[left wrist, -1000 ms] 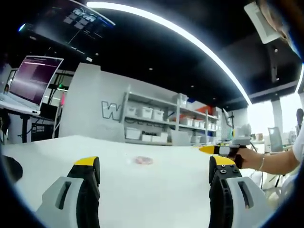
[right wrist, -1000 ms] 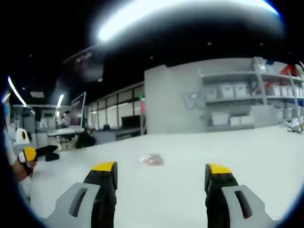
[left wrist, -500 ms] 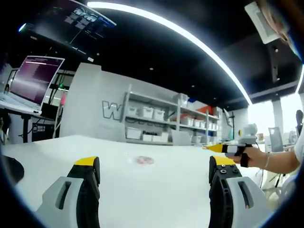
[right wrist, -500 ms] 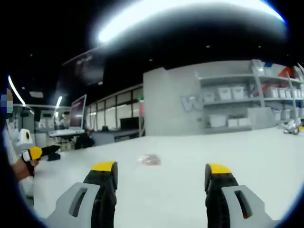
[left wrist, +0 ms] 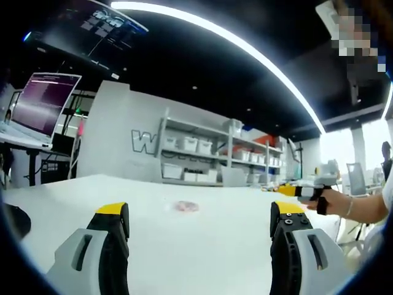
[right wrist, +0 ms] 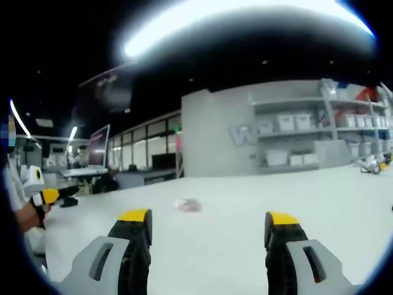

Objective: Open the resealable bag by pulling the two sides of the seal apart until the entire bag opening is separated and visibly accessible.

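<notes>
Clear resealable bag (left wrist: 185, 207) lies well ahead of our wide-spread, empty left gripper (left wrist: 200, 216) and right gripper (right wrist: 208, 221).

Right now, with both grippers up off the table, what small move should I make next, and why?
Probably bring both grippers forward and down toward the resealable bag, which lies flat on the white table, well ahead of both. The left gripper and right gripper have their jaws wide apart with nothing between them, so neither has reached the seal yet. Whether the seal is closed is too small to tell.

Left gripper (left wrist: 199, 215) jaws wide apart, right gripper (right wrist: 209, 221) likewise, both apparently empty
</notes>
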Action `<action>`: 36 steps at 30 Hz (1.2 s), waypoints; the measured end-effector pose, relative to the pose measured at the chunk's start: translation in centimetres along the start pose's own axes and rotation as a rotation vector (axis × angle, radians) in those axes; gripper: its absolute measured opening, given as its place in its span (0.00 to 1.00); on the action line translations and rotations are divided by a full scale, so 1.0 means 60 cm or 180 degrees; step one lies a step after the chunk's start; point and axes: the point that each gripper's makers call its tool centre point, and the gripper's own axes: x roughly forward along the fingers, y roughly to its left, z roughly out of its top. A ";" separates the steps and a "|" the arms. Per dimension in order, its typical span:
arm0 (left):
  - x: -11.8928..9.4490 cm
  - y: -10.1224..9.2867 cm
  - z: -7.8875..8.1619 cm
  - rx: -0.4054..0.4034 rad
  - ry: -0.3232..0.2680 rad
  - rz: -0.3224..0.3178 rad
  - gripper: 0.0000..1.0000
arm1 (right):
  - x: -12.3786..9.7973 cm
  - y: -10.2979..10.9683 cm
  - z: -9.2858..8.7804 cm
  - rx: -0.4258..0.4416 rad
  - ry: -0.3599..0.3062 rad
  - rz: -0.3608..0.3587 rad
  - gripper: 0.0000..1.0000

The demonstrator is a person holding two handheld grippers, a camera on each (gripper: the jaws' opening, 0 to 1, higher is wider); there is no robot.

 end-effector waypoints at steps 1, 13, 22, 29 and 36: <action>0.000 0.000 0.000 -0.0001 -0.0002 0.0000 0.94 | -0.003 -0.003 0.000 -0.0002 -0.0002 -0.0011 0.75; -0.002 -0.003 -0.001 0.0002 0.0010 0.0002 0.94 | -0.028 -0.016 -0.001 0.0011 -0.0022 -0.0052 0.75; -0.009 0.003 -0.001 -0.0008 -0.0001 0.0043 0.94 | -0.056 -0.023 -0.005 -0.0005 -0.0061 -0.0106 0.75; -0.013 0.006 -0.001 -0.0018 -0.0022 0.0061 0.94 | -0.080 -0.032 -0.008 -0.0079 -0.0098 -0.0204 0.76; -0.018 0.016 -0.005 -0.0022 -0.0016 0.0119 0.94 | -0.092 -0.038 -0.016 -0.0118 -0.0110 -0.0246 0.76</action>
